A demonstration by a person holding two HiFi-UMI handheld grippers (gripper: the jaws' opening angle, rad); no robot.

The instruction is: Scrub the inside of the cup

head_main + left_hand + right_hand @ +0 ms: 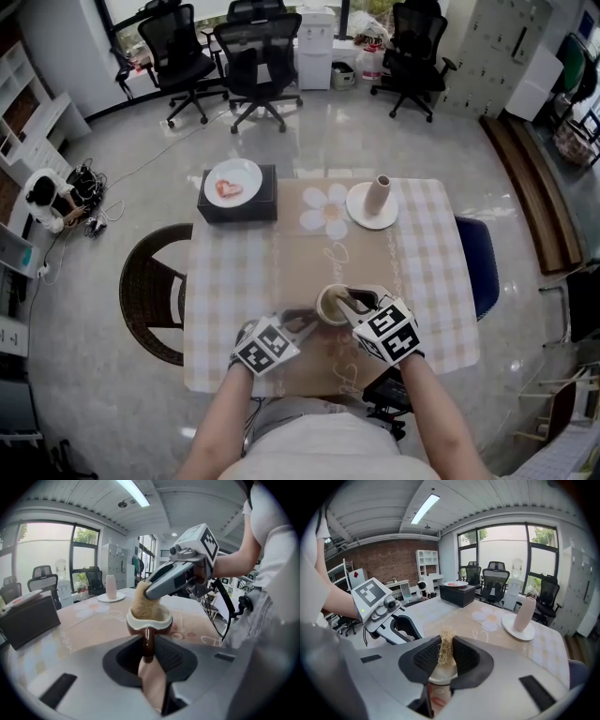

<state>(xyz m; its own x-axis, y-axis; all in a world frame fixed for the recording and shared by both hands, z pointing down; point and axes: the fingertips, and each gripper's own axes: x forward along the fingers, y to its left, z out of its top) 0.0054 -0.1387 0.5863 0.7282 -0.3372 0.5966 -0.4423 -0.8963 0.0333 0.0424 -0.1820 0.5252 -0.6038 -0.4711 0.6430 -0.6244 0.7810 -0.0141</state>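
The cup stands on the bench close to its near edge, just ahead of the person. It is brown outside, with a pale rim and a pale inside. The left tongs come at the cup from its left. They are clamped on its brown handle, one pad pressing on each side. The right tongs reach over the cup from its right and pinch a tan, fibrous scrubber. The scrubber is pushed down into the cup and fills much of its mouth, with a tuft rising above the rim.

Beyond the cup and a little to its right, a pale vase stands upright on a white plate. Beyond the cup to its left, a black box at the bench's far edge carries a white dish with something red on it. A dark wicker chair sits off the bench to the cup's left, and a blue chair to its right.
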